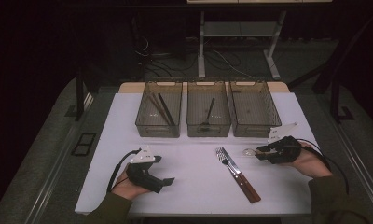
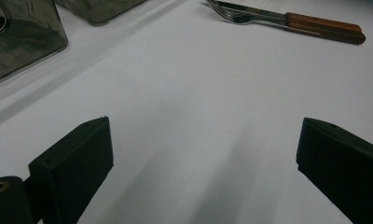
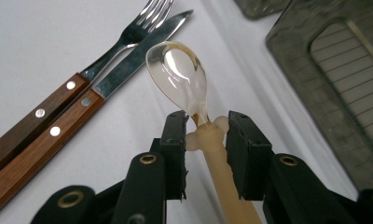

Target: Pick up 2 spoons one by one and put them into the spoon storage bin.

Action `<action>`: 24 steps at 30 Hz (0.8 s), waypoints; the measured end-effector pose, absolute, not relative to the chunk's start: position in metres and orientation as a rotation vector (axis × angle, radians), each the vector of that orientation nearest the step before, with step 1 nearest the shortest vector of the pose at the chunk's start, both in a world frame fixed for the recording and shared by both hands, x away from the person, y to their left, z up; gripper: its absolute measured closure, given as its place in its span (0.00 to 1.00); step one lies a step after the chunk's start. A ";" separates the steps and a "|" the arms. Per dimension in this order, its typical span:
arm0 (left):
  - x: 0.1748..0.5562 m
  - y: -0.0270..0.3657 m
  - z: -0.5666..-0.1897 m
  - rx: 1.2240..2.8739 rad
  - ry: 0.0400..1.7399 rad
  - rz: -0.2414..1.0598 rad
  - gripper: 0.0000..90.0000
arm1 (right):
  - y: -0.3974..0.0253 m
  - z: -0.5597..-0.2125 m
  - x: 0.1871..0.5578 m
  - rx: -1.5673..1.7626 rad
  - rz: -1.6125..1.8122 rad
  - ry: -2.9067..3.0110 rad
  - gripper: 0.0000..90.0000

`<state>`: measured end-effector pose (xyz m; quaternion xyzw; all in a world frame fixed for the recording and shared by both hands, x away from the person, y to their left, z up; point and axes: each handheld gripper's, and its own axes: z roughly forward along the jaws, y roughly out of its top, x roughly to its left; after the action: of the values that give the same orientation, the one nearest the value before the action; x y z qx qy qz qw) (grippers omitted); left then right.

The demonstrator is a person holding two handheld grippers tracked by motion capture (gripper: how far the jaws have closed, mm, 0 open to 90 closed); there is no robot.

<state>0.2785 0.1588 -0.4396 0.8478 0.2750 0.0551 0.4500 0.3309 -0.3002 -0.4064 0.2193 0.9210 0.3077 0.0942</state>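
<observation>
Pinching a translucent plastic spoon (image 3: 177, 77) by the neck of its handle, right gripper (image 3: 204, 128) with both black jaws pressed against the pale stem, bowl pointing forward and up past the jaw tips. Seen from the high view, same right gripper (image 1: 264, 151) low over the right part of the white table (image 1: 194, 186), spoon (image 1: 250, 151) sticking out toward the left, just in front of the rightmost bin (image 1: 254, 109).

Lying side by side to the left of the spoon, a wood-handled fork (image 3: 128, 35) and a wood-handled knife (image 3: 142, 46), touching along their length, riveted handles toward the near edge, tines and blade tip toward the bins. From above, fork (image 1: 224, 158) and knife (image 1: 233, 163) set at a slant near the middle of the table, well apart from the left gripper.

Resting near the front left of the table, left gripper (image 1: 168, 181) held in a hand, jaws spread wide with nothing between them but bare tabletop; spread confirmed in the left gripper view (image 2: 205, 149), fork and knife far off at the top.

Standing in a row at the far edge, three smoky see-through bins: left bin (image 1: 159, 109) holding dark chopsticks (image 1: 163, 109), middle bin (image 1: 209, 109) holding a dark utensil (image 1: 209, 112) too small to tell apart, rightmost bin with nothing made out inside.
</observation>
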 end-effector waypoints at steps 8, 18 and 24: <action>0.279 0.159 -0.440 2.100 0.680 0.135 0.03 | -0.300 -0.395 0.333 0.686 1.018 2.673 0.76; 0.279 0.158 -0.440 2.098 0.673 0.136 0.03 | -0.291 -0.376 0.344 0.775 1.186 2.586 0.76; 0.278 0.158 -0.440 2.105 0.656 0.153 0.03 | -0.276 -0.368 0.352 0.820 1.239 2.547 0.76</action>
<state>0.2776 0.1582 -0.4402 0.8511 0.2652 0.0617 0.4489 0.3520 -0.2759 -0.3675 0.2767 0.8598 0.4181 0.0961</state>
